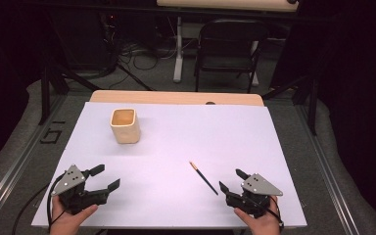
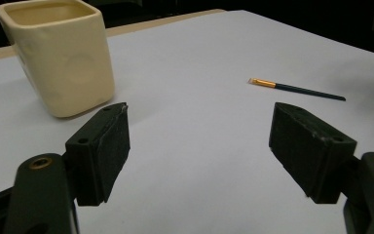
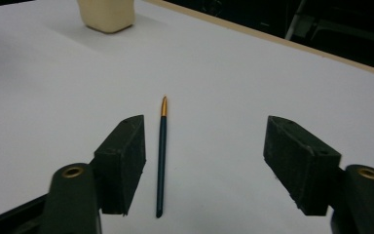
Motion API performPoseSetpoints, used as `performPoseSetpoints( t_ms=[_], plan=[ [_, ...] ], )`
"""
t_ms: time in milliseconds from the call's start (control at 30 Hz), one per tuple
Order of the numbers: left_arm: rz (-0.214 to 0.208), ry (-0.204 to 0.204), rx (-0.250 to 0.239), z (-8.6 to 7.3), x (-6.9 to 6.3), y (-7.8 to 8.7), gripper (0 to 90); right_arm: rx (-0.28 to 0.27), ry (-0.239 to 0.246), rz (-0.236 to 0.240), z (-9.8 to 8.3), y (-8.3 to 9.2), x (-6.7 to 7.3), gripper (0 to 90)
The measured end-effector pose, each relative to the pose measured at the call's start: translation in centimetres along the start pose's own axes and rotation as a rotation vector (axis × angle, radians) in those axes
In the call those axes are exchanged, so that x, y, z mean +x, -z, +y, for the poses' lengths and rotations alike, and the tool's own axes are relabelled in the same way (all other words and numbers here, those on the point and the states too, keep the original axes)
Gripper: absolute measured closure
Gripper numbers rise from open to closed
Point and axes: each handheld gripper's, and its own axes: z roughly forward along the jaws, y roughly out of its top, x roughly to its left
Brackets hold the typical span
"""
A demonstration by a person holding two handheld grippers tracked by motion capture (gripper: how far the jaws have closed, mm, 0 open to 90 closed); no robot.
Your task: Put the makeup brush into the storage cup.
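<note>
Dark-handled, gold-ferruled, the thin brush (image 1: 203,177) lies flat on the white table (image 1: 176,142), just ahead of the right gripper (image 1: 232,182), its long axis running away between those wide-spread, empty jaws; the left gripper (image 1: 105,177), equally agape, is far off, nearer the cream cup (image 1: 125,125)

dark room, black folding chair (image 1: 230,49)

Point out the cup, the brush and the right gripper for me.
cup (image 1: 125,128), high view, on its front wall.
brush (image 3: 162,156), right gripper view, on the dark handle.
right gripper (image 1: 231,180), high view, midway between its open jaws.
</note>
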Motion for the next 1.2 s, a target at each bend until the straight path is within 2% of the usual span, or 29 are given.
performPoseSetpoints(
  t_ms=[200, 433, 500, 667, 800, 967, 1133, 1200],
  plan=[
    [-0.011, 0.014, 0.021, 0.0, -0.1, -0.1, 25.6, 0.071, 0.007, -0.003, 0.3, -0.1, 0.3, 33.5],
    [-0.005, -0.004, 0.051, 0.2, -0.3, -0.1, 27.9, 0.148, 0.034, 0.002, 1.1, -0.4, 0.8, 33.7],
    [0.002, -0.008, 0.066, 0.3, -0.2, -0.2, 28.9, 0.171, 0.03, 0.019, 1.4, -0.5, 0.9, 34.2],
    [0.007, 0.005, 0.087, 0.5, 0.1, -0.2, 29.1, 0.23, 0.065, 0.026, 2.0, -0.8, 0.9, 34.5],
    [0.008, 0.02, 0.109, 0.8, 0.4, -0.2, 25.7, 0.283, 0.031, 0.068, 2.6, -0.9, 0.4, 35.9],
    [0.007, 0.048, 0.143, 1.1, 0.6, -0.4, 23.5, 0.305, 0.02, 0.076, 3.1, -1.2, -0.3, 36.2],
    [0.014, 0.03, 0.177, 1.2, 0.5, -0.6, 23.5, 0.339, 0.006, 0.085, 3.4, -1.5, -0.8, 35.3],
    [0.013, 0.034, 0.177, 1.3, 0.5, -0.7, 23.3, 0.356, 0.005, 0.09, 3.5, -1.7, -0.9, 35.1]
  ],
)
